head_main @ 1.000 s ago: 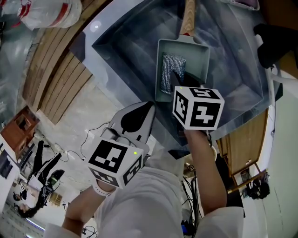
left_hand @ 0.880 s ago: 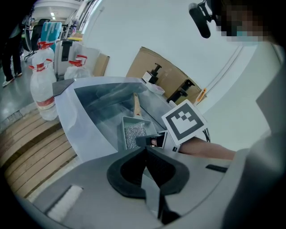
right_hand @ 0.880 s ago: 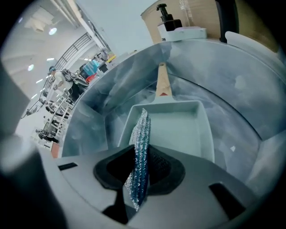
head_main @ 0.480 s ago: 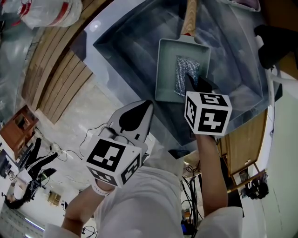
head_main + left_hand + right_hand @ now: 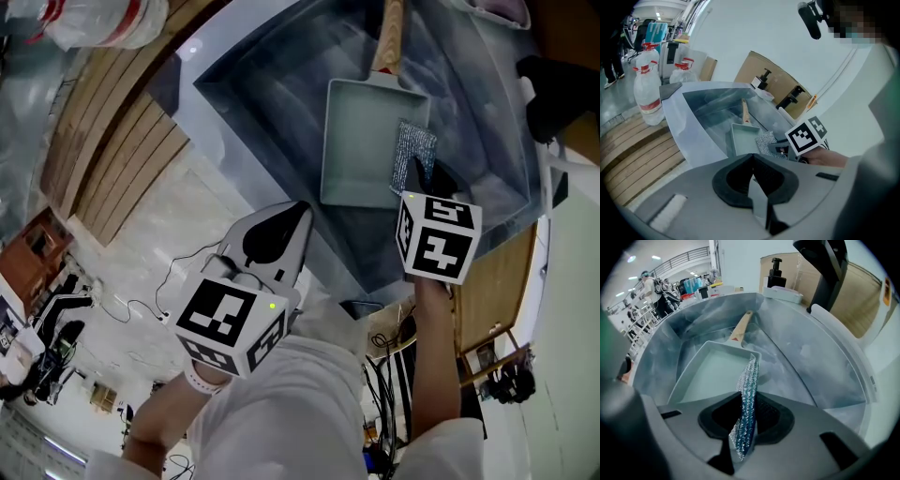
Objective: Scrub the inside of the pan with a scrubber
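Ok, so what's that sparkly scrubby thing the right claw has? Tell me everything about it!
The scrubber is a thin, flat, rectangular pad of silvery, glittery mesh with a bluish shimmer. The right claw is shut on its lower end, so it stands on edge, leaning a little. It is at the right rim of the pale rectangular pan in the sink, not over the pan's middle. Whether it touches the rim cannot be told.

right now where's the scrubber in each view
Head view: upper right, the scrubber at the pan's right rim.
Left gripper view: centre, scrubber just right of the pan.
Right gripper view: lower centre, scrubber seen edge-on.
Shared landmark: the pan's wooden handle.
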`<action>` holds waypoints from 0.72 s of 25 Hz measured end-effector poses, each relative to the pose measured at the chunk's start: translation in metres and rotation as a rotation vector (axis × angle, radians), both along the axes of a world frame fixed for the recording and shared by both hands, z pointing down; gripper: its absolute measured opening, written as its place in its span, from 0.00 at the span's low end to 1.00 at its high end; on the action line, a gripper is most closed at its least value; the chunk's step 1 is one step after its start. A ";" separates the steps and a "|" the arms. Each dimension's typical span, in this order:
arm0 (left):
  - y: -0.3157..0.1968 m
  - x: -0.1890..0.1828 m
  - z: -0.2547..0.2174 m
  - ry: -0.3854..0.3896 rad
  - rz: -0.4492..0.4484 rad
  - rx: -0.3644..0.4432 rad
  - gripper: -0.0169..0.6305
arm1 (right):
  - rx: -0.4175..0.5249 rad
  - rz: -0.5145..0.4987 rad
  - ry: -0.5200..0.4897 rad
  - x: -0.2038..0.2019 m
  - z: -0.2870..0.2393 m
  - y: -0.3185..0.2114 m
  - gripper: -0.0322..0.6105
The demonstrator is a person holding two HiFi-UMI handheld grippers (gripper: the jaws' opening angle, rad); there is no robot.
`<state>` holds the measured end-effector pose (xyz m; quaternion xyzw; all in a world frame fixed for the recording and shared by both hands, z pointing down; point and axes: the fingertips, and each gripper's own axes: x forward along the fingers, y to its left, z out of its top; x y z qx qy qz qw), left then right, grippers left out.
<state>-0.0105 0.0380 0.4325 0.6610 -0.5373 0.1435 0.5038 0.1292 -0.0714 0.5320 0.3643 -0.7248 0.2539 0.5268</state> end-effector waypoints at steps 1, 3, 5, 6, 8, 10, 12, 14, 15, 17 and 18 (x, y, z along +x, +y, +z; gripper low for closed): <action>0.001 -0.001 0.000 -0.001 0.000 0.000 0.03 | 0.012 -0.004 0.010 0.000 -0.001 0.000 0.15; 0.002 -0.001 0.000 -0.001 0.000 -0.001 0.03 | 0.035 -0.006 0.027 0.000 -0.004 0.000 0.15; 0.003 -0.002 0.000 0.001 -0.001 0.000 0.03 | 0.056 -0.013 0.045 -0.002 -0.006 0.001 0.15; 0.003 -0.002 0.000 0.002 -0.001 0.000 0.03 | 0.065 -0.017 0.058 -0.003 -0.007 0.002 0.15; 0.002 -0.001 -0.001 0.005 0.000 0.004 0.03 | 0.081 -0.020 0.089 -0.003 -0.007 0.003 0.15; 0.001 -0.001 -0.002 0.008 0.001 0.009 0.03 | 0.093 -0.017 0.120 -0.002 -0.007 0.003 0.15; -0.001 -0.002 -0.003 0.010 0.001 0.013 0.03 | 0.100 -0.012 0.142 -0.004 -0.005 0.002 0.15; -0.001 -0.004 -0.003 0.010 0.001 0.013 0.03 | 0.103 -0.002 0.150 -0.005 -0.004 0.001 0.15; -0.001 -0.005 -0.003 0.010 0.001 0.012 0.03 | 0.101 0.004 0.150 -0.005 -0.004 0.001 0.15; -0.002 -0.007 -0.002 0.011 0.000 0.011 0.03 | 0.094 0.016 0.145 -0.006 -0.003 -0.001 0.15; -0.002 -0.007 -0.001 0.012 -0.001 0.011 0.03 | 0.092 0.019 0.144 -0.006 -0.003 -0.003 0.15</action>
